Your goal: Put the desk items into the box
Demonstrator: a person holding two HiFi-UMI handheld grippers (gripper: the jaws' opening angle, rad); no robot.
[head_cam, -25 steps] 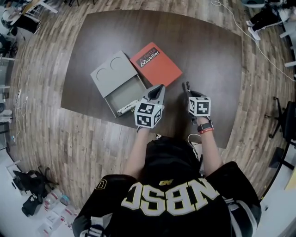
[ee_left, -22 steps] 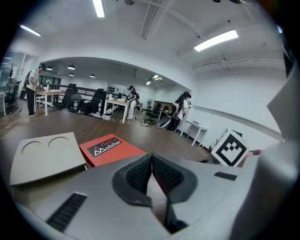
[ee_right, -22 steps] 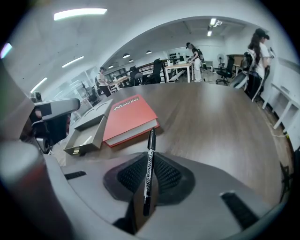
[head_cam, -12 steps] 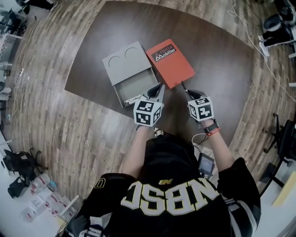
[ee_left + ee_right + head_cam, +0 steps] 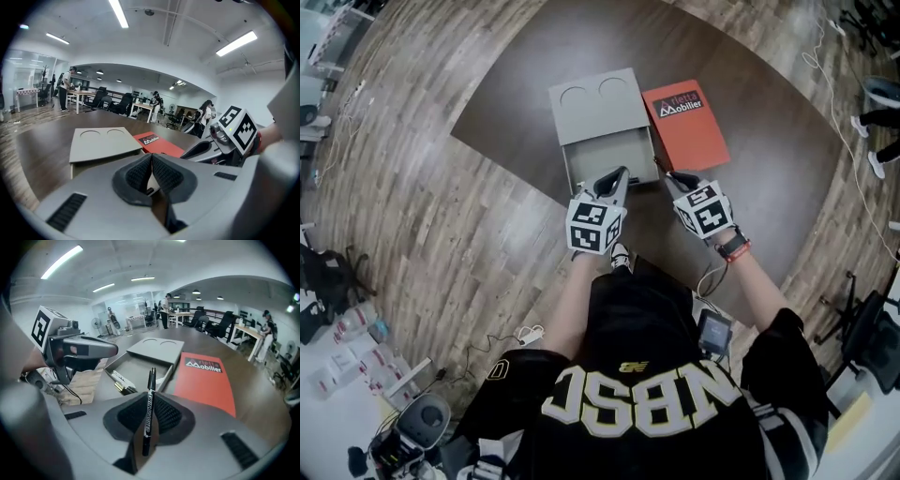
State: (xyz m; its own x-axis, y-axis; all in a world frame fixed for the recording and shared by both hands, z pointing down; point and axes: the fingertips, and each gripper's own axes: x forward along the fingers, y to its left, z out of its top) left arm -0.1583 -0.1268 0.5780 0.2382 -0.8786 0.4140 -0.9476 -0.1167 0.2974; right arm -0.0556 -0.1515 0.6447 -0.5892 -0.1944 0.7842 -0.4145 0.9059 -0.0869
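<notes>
Right claw (image 5: 149,414) is clamped on the black marker (image 5: 150,392), with the tip aimed at the grey box (image 5: 140,367) just ahead. I'd carry it over the rim, lay it flat beside the pens (image 5: 119,380) inside, and release low. Left claw (image 5: 151,171) is pressed together, empty. The barrel reads "TWIN MARKER". The red booklet (image 5: 686,127) on the surface (image 5: 769,169) says "Mobilier".
</notes>
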